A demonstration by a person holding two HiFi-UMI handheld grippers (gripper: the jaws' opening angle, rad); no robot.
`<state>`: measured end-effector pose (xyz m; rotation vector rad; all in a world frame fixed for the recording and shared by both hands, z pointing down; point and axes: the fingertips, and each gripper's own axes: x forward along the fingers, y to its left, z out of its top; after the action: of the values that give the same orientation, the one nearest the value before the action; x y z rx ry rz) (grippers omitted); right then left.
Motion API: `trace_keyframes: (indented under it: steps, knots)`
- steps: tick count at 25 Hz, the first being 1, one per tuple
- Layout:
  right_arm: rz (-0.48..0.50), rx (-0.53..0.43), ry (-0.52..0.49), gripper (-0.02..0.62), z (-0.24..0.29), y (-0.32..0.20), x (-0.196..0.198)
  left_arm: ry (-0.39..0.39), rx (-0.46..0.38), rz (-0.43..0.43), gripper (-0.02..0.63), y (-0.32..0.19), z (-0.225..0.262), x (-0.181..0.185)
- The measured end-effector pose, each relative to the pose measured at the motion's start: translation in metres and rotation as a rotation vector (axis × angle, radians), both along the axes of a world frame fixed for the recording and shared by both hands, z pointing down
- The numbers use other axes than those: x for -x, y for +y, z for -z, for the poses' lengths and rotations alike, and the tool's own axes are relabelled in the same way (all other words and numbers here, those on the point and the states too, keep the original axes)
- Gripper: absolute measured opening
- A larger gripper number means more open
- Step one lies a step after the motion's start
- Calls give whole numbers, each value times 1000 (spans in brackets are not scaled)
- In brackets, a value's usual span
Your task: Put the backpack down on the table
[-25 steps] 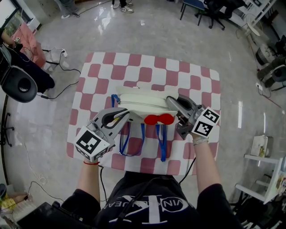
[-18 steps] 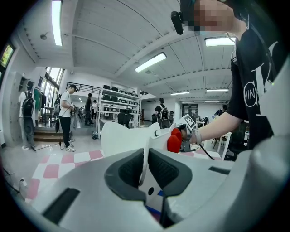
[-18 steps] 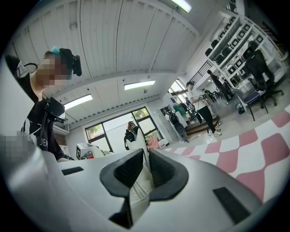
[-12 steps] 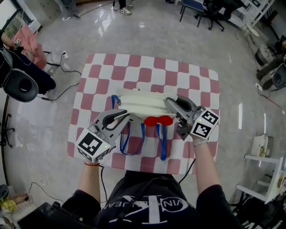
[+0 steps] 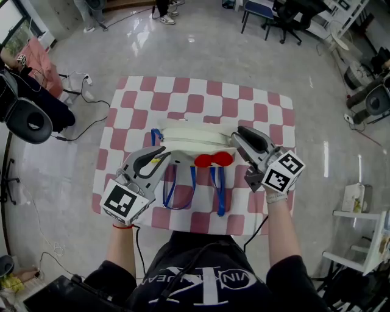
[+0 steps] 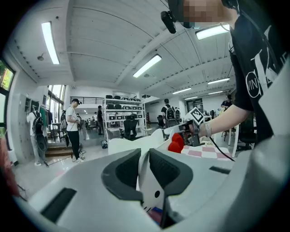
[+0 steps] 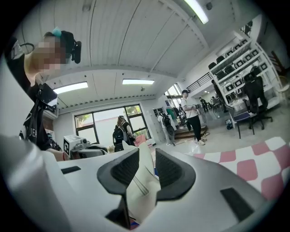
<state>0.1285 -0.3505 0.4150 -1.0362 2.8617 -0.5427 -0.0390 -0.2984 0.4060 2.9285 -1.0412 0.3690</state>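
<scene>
A white backpack (image 5: 194, 138) with blue straps (image 5: 192, 183) and a red bow (image 5: 213, 160) hangs over the red-and-white checked table (image 5: 201, 91). My left gripper (image 5: 164, 155) is shut on its left edge and my right gripper (image 5: 235, 138) is shut on its right edge. White fabric (image 6: 151, 183) is pinched between the jaws of the left gripper (image 6: 144, 156). The right gripper view shows the same, with fabric (image 7: 141, 192) clamped in the right gripper (image 7: 146, 166). Whether the backpack's bottom touches the table is hidden.
A black round chair (image 5: 27, 119) and cables (image 5: 85, 85) lie on the floor to the left. Office chairs (image 5: 274, 15) stand at the back, and a white shelf (image 5: 359, 244) is at the right. People stand among racks in the background.
Both grippers and the backpack have drifted slightly down the picture, toward me. Both stay clamped on it.
</scene>
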Motion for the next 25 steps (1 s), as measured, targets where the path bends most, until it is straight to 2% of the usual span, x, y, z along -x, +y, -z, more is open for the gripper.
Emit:
trace_keyframes:
  steps: [5, 10, 16, 19, 22, 25]
  knots:
    - [-51, -38, 99, 87, 12, 6, -2, -44, -55, 13, 37, 4, 10, 1]
    - [-78, -97, 187, 87, 28, 18, 1, -184, -207, 22, 38, 12, 27, -1]
    - [-93, -168, 252, 40, 44, 36, 14, -214, -291, 39, 37, 20, 51, -3]
    - [-79, -188, 240, 25, 51, 46, 22, -186, -307, 48, 37, 26, 58, -4]
    - [-74, -191, 214, 14, 55, 55, 29, -123, -285, 63, 37, 30, 60, -6]
    - [-75, -184, 189, 3, 57, 64, 37, -99, -262, 59, 29, 36, 58, -13]
